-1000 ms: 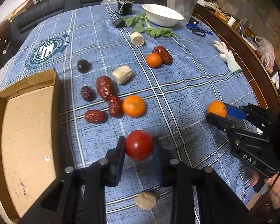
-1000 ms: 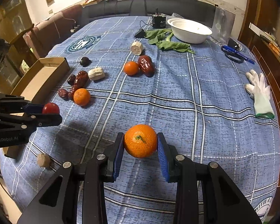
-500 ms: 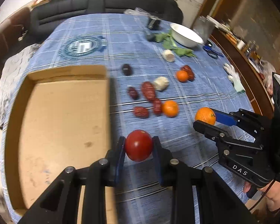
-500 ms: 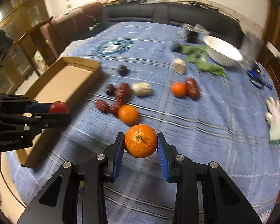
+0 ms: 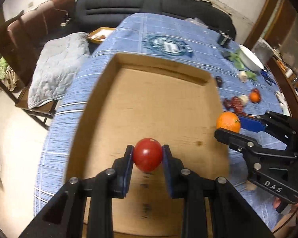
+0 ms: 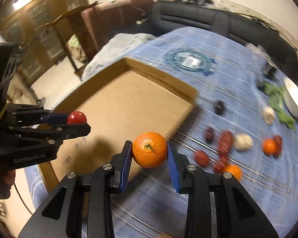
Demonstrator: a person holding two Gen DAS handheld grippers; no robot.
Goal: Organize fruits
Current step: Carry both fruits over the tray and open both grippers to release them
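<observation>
My left gripper [image 5: 147, 154] is shut on a red tomato [image 5: 147, 154] and holds it in the air over the shallow cardboard box [image 5: 159, 107]. My right gripper [image 6: 149, 150] is shut on an orange [image 6: 149, 149] and hovers over the box's near right corner [image 6: 129, 103]. The left wrist view shows the right gripper [image 5: 227, 124] with the orange [image 5: 228, 122] at the box's right edge. The right wrist view shows the left gripper [image 6: 77, 120] with the tomato [image 6: 76, 117] over the box.
On the blue checked tablecloth [image 6: 238, 63] right of the box lie several red dates [image 6: 225, 140], two more oranges [image 6: 269, 146], pale root pieces [image 6: 243, 141] and a dark fruit [image 6: 219, 105]. A white bowl [image 5: 250, 59] and greens [image 6: 276, 97] sit far right. The table edge and a padded chair [image 5: 57, 75] lie left.
Both grippers have swung left with their fruit. The tomato now hangs over the middle of the box, and the orange has come to the box's right edge.
</observation>
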